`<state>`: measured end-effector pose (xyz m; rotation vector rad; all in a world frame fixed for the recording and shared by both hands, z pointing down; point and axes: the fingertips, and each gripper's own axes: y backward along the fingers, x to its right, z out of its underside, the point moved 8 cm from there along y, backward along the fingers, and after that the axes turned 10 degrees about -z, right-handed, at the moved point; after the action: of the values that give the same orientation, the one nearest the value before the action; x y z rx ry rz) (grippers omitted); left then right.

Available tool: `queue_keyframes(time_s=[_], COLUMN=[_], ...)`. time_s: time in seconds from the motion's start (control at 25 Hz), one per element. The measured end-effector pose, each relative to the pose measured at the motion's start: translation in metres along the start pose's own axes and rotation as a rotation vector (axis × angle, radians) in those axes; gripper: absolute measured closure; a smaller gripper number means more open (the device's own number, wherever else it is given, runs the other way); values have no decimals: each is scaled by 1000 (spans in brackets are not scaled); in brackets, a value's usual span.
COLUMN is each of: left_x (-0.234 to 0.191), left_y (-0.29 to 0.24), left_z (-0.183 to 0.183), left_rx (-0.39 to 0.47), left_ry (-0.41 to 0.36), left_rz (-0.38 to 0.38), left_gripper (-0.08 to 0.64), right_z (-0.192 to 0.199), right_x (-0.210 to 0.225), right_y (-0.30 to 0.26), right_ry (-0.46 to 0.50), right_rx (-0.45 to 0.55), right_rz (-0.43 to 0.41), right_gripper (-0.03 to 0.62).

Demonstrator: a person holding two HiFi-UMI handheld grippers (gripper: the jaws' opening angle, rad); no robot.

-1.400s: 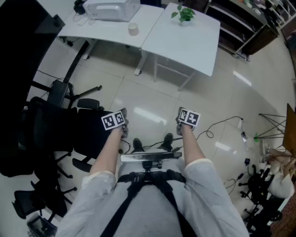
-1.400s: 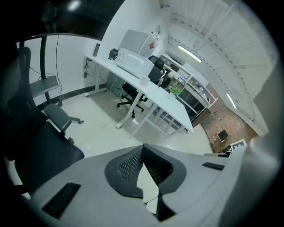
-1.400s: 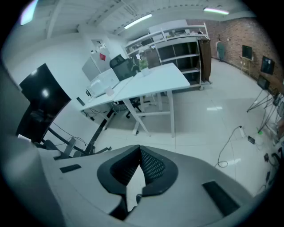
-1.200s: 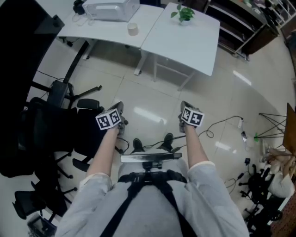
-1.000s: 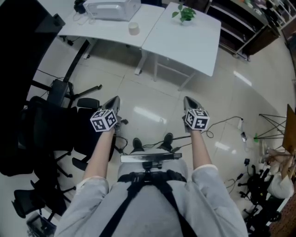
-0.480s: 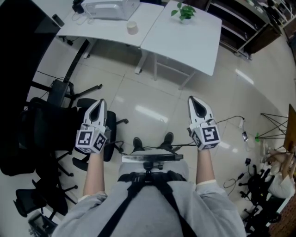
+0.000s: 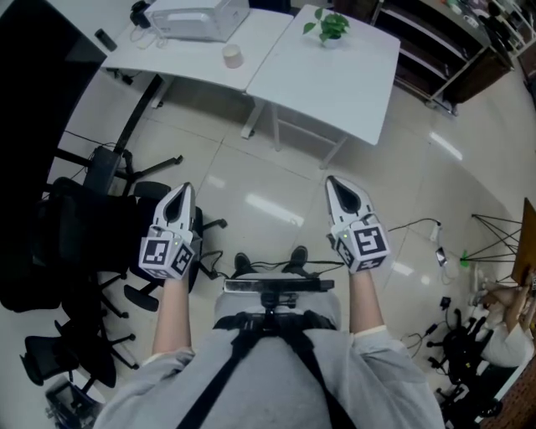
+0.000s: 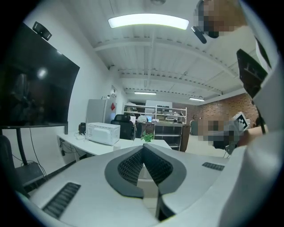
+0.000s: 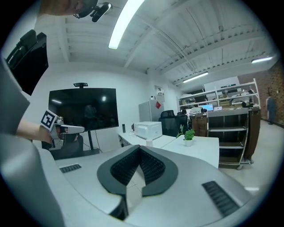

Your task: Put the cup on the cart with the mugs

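Note:
A small pale cup [image 7: 232, 56] stands on the white table [image 7: 335, 75], near the microwave [image 7: 199, 15]; the right gripper view also catches the cup [image 9: 149, 142], just past the jaw tips. Beyond the table is a dark shelved cart [image 7: 435, 46] [image 9: 228, 133]; what it carries is too small to tell. My left gripper [image 7: 182, 191] [image 8: 143, 149] and right gripper [image 7: 332, 183] [image 9: 139, 149] are held up side by side over the floor, far short of the table. Both point forward, shut and empty.
A potted plant [image 7: 325, 25] sits on the table's far side. Black office chairs [image 7: 100, 226] and a large dark screen [image 7: 33, 100] crowd the left. Cables [image 7: 410, 226] trail over the glossy floor on the right, beside more gear [image 7: 469, 335].
Both grippers have risen from low by the lap to roughly level and moved apart. Their marker cubes now face the camera. The view has shifted slightly.

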<state>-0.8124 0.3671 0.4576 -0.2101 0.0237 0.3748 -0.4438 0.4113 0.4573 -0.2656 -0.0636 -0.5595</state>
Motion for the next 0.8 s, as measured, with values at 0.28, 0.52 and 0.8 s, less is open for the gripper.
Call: queue_keyframes(time_s=[0.28,0.52,0.8], left_x=[31,13,-31], left_y=[-16,-35,-91], left_z=[-5,-9,-12], left_rx=[10,4,6], left_ry=[13,-1,-1], left_rz=[-47,-59,-23], left_gripper=[560,560,560], right_z=[-1,-2,-19], right_x=[30,34,37], right_y=[-5,-50,-123], right_ry=[5,-19,-16], right_rx=[6,0,-17], right_rz=[-73,-121,-114], right_gripper=[588,588,588])
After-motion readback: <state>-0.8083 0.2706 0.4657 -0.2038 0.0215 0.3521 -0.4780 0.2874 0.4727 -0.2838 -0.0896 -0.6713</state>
